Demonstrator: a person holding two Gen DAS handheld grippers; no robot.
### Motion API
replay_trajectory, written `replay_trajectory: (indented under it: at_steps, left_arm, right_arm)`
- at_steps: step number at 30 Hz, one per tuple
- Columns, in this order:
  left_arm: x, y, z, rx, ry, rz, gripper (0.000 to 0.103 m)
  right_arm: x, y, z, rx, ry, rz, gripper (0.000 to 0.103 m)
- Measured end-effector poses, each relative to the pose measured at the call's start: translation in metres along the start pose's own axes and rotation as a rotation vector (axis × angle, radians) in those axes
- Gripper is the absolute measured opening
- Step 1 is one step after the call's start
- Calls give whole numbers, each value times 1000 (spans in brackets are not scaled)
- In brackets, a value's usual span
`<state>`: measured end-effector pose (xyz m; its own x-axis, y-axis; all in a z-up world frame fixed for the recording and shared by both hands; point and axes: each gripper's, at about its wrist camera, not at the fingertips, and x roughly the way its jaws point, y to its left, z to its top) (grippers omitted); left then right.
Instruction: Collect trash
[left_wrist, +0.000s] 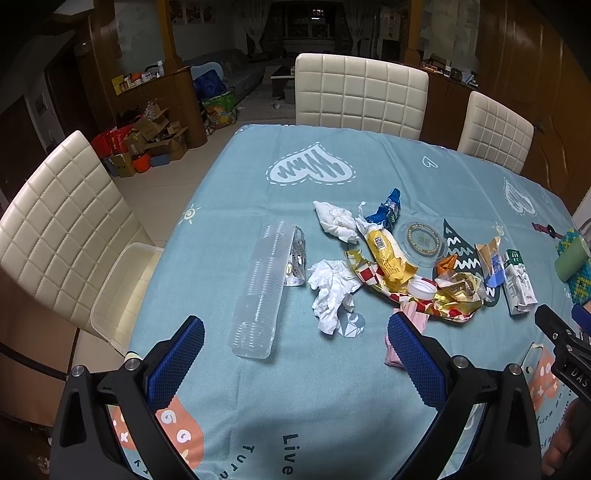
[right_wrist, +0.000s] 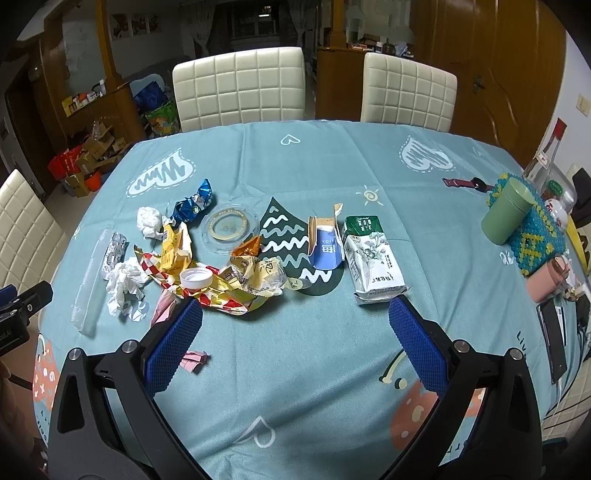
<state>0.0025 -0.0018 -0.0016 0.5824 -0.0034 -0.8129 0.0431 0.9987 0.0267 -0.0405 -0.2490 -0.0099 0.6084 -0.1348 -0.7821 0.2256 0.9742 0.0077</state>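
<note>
Trash is strewn over the blue tablecloth. A lying stack of clear plastic cups and a crumpled tissue rest just beyond my left gripper, which is open and holds nothing. Further right lie a yellow wrapper, a white cap and a checkered foil wrapper. My right gripper is open and empty, hovering before a milk carton, a torn blue paper cup and the wrapper pile. Pink paper scraps lie beside its left finger.
A clear plastic bin sits on the cream chair at the table's left edge. At the right stand a green cup on a beaded mat, a pink cup, a phone and a bottle. Chairs line the far side.
</note>
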Motion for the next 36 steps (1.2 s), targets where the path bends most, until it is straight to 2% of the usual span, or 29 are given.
replay_trajectory:
  at_steps: [36]
  left_arm:
    - [3,-3,-2,15,18,-3,97]
  right_arm:
    - [3,-2,1,0,17,-6,100]
